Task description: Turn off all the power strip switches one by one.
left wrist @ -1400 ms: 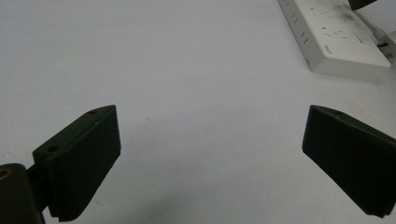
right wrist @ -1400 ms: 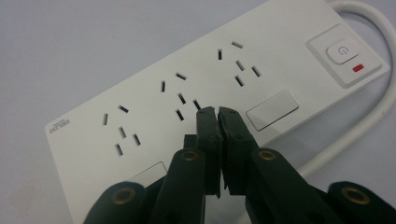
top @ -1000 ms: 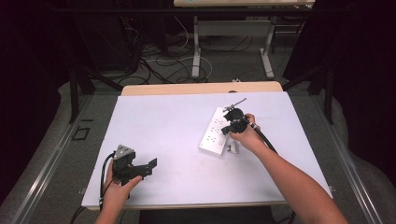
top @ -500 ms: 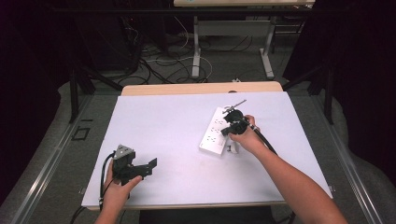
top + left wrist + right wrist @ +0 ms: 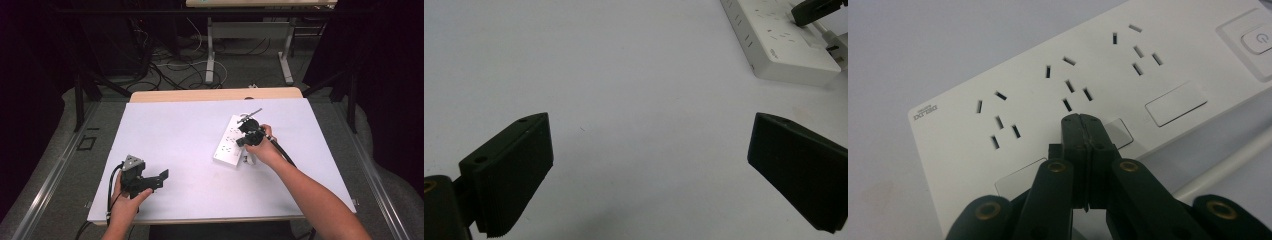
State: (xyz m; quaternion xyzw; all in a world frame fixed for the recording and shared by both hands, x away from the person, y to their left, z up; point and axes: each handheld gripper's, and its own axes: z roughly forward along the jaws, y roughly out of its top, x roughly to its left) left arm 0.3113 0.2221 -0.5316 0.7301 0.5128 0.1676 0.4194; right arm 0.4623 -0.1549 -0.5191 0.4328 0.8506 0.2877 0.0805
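My right gripper hasn't budged — jaws pinched together on nothing, tips pressing the white power strip mid-table — while my left gripper idles agape, well short of it.

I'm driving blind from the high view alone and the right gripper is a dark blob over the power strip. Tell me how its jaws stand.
Observer: The right gripper is shut, jaws pressed together with nothing between them, tips over the power strip.
Operator: Say which part of the strip the tips are at.
Observer: They sit at a blank rectangular panel just below the middle socket group; whether they touch it I cannot tell.
Operator: Now report the left gripper's jaws.
Observer: The left gripper is wide open, with bare white table between the jaws and the strip far off.
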